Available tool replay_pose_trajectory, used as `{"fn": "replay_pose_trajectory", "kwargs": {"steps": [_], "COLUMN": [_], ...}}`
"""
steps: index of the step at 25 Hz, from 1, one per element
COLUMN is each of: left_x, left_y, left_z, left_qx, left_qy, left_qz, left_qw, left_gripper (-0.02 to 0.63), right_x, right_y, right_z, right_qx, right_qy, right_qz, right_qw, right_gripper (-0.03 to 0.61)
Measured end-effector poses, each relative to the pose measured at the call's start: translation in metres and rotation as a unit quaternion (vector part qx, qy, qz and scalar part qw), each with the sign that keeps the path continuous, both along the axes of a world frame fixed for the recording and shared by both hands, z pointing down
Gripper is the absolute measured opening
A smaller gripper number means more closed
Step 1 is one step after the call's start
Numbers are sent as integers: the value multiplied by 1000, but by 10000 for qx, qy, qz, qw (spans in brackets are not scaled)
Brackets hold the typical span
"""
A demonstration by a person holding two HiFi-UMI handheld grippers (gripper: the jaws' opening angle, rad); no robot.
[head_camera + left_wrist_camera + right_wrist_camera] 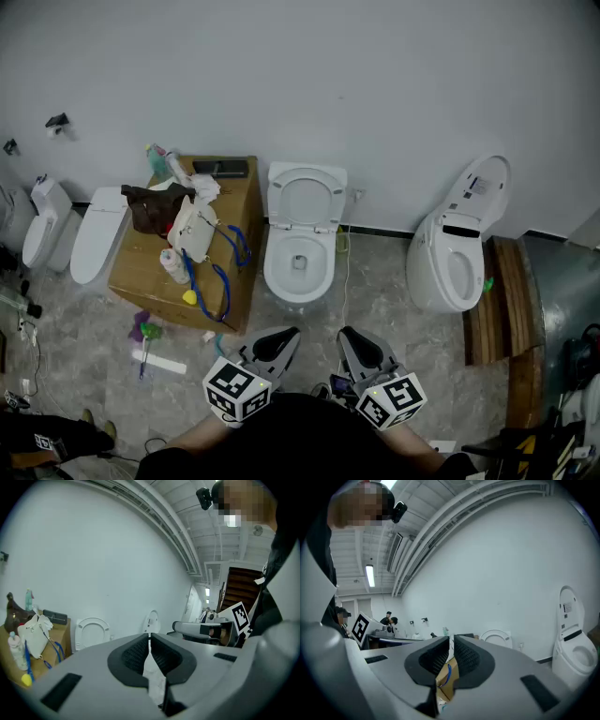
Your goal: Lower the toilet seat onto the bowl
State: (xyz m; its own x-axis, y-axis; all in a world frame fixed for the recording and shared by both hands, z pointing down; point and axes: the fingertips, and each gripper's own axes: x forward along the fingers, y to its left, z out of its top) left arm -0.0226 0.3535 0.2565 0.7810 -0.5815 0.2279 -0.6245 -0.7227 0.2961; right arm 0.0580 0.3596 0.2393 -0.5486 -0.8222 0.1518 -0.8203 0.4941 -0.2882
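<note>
The left gripper point(284, 335) and right gripper point(350, 334) share pale grey moulded shells with black ribbed pads point(136, 651) — each carries a white cube point(237, 392) printed with black square markers. The person's top point(300, 439) is black.

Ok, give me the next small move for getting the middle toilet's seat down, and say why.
Probably reach the right gripper forward toward the top edge of the raised seat. The seat stands upright behind the bowl, and both this gripper and the left gripper are shut, empty and well short of it.
</note>
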Motion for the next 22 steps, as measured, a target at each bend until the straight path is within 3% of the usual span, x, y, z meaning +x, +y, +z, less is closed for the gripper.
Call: {"fn": "replay_pose_trajectory", "kwargs": {"steps": [13, 22], "left_x": [20, 55], "left_y": [1, 5], "left_z": [4, 16], "left_qx": [-32, -148], "left_qy": [-26, -41], "left_qz": [-98, -197], "left_qw": [9999, 9997], "left_gripper": [23, 21], "right_x": [22, 55], "right_y": [0, 1], "right_z": [2, 15], "right_qx": [43, -78], "right_qy": [-89, -92], "right_qz": [-35, -155], "right_qw": [9999, 9998], "right_gripper": [54, 55]}}
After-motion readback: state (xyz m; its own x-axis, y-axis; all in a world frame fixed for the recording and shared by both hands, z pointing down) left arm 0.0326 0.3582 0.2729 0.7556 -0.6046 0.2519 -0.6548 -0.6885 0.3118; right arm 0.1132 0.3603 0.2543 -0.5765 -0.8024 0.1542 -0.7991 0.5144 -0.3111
